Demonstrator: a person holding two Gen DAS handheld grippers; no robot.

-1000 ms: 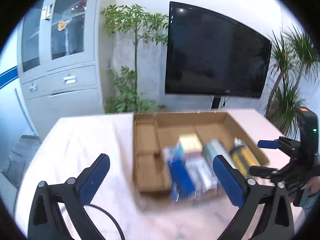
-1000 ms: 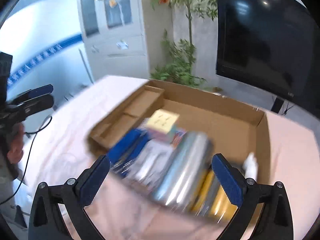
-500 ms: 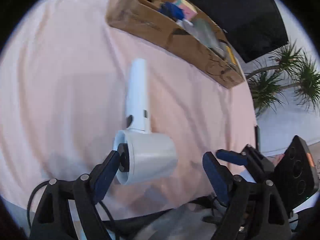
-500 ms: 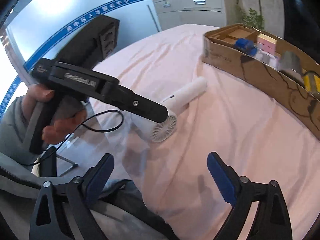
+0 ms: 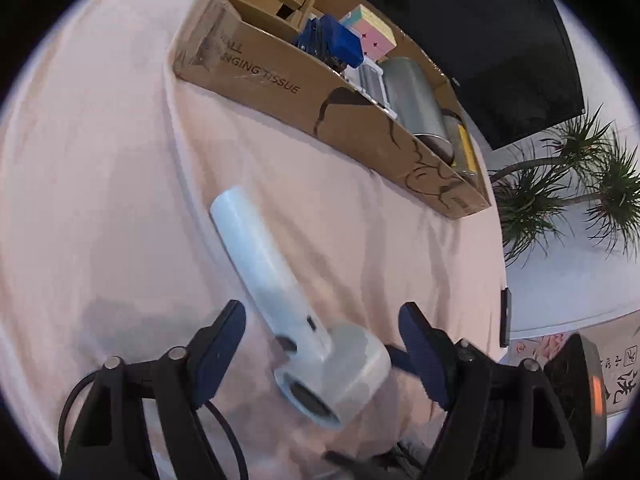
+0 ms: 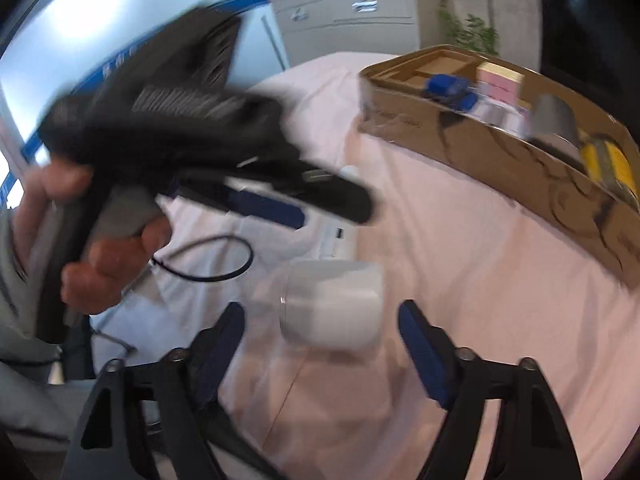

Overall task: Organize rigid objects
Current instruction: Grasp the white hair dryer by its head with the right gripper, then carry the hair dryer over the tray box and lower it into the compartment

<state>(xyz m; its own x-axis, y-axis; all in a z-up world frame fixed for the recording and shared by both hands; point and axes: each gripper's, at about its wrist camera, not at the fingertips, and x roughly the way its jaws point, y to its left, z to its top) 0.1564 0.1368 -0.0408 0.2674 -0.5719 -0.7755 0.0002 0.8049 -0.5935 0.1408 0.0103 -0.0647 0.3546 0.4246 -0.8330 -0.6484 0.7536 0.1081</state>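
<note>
A white hair dryer [image 5: 276,280] lies on the pink cloth near the table's front edge, its handle pointing toward the cardboard box [image 5: 280,80]. My left gripper [image 5: 320,320] straddles the dryer where handle meets head; its jaws are closing and the pads stand just off it. In the right wrist view the dryer's round head [image 6: 332,304] sits between the fingers of my right gripper [image 6: 320,312], whose jaws are also closing, with gaps on both sides. The left gripper [image 6: 304,204], held in a hand [image 6: 100,264], crosses above the dryer's handle there.
The box [image 6: 500,160] holds a blue item [image 5: 336,40], a pastel cube [image 5: 372,32], a silver cylinder [image 5: 416,96] and a yellow item [image 5: 466,148]. A dark flat object [image 5: 506,316] lies at the table's right edge. A black cable [image 6: 208,264] loops at the left.
Both grippers have swung from above the box down to the hair dryer at the table's front. Their jaws have narrowed, and the dryer's head now lies between both pairs of fingers.
</note>
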